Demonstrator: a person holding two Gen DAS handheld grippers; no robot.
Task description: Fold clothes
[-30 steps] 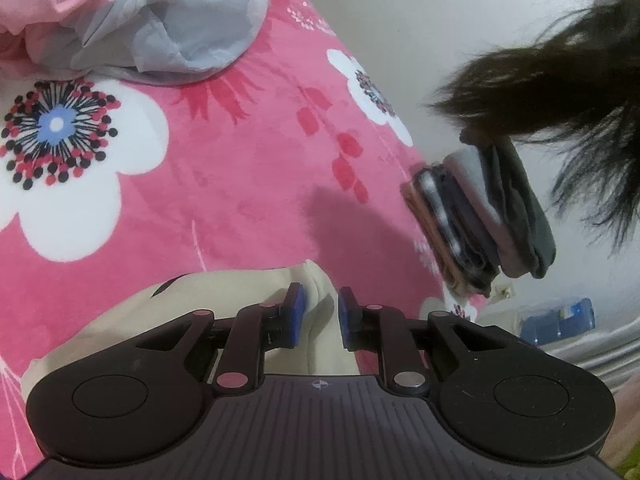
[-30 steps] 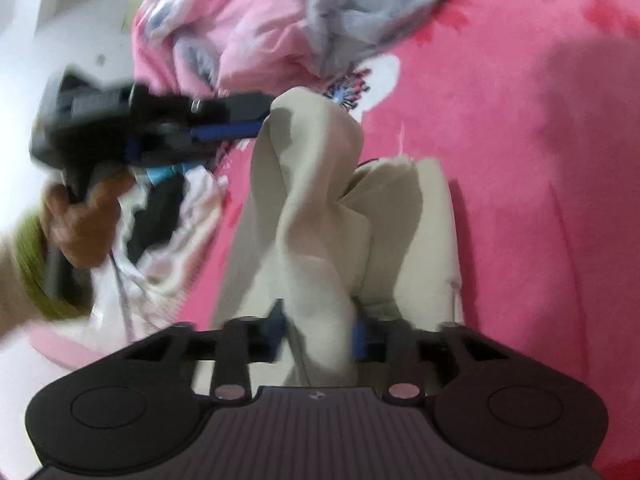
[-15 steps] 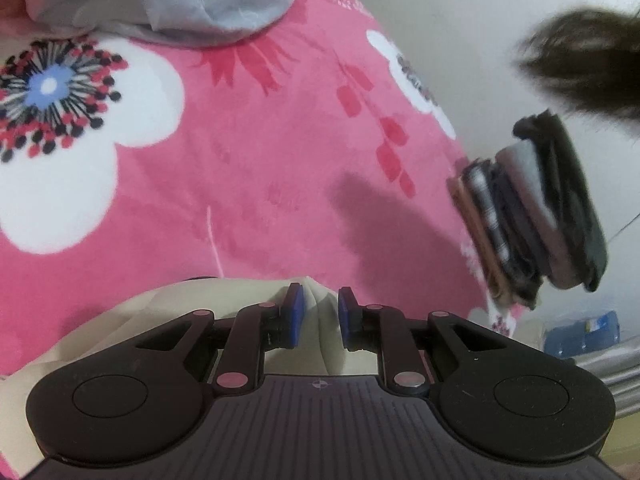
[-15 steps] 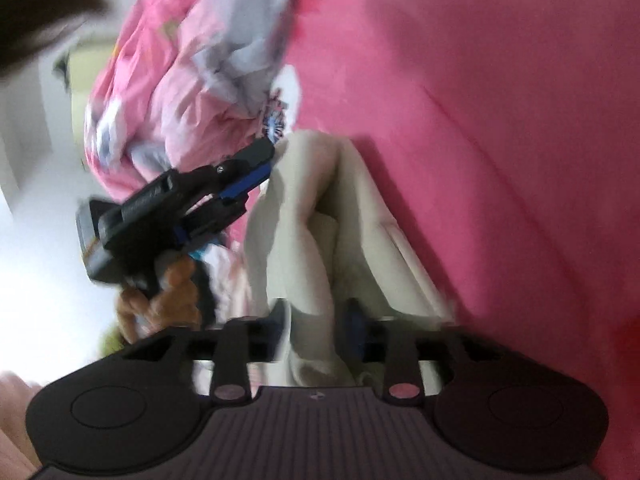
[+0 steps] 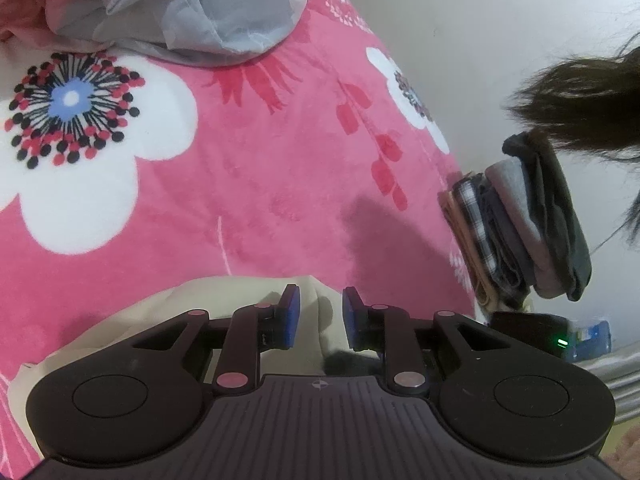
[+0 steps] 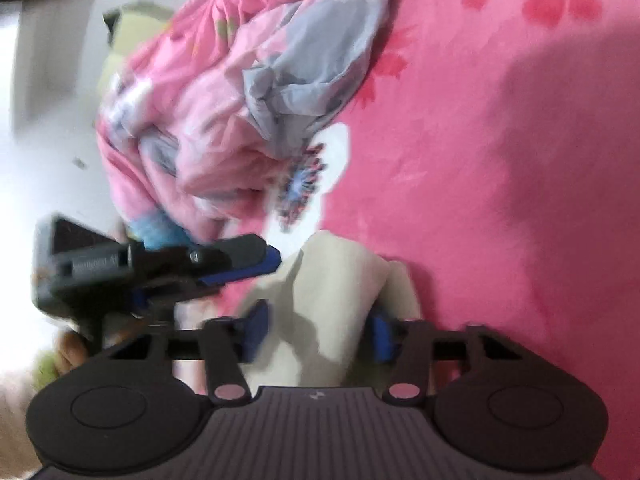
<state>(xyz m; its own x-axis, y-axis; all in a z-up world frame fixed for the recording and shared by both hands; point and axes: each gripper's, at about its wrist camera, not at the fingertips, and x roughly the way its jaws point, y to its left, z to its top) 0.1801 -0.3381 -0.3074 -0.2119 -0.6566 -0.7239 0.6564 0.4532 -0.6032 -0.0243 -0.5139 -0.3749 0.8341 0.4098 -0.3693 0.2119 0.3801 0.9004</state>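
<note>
On the pink flowered blanket lies the cream garment, right under both tongs. The left tongs are opening, with cloth between them but not pinched. The right tongs are closing around a fold. Its long side runs away from the right tongs, toward the pink pile.

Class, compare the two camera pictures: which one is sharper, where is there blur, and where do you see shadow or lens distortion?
Left wrist view: sharp, with the pink floral blanket bowed by the fisheye lens and a soft shadow on it near the folded stack. Right wrist view: smeared throughout, worst on the left gripper and crumpled bedding; a broad shadow darkens the blanket's right side.
</note>
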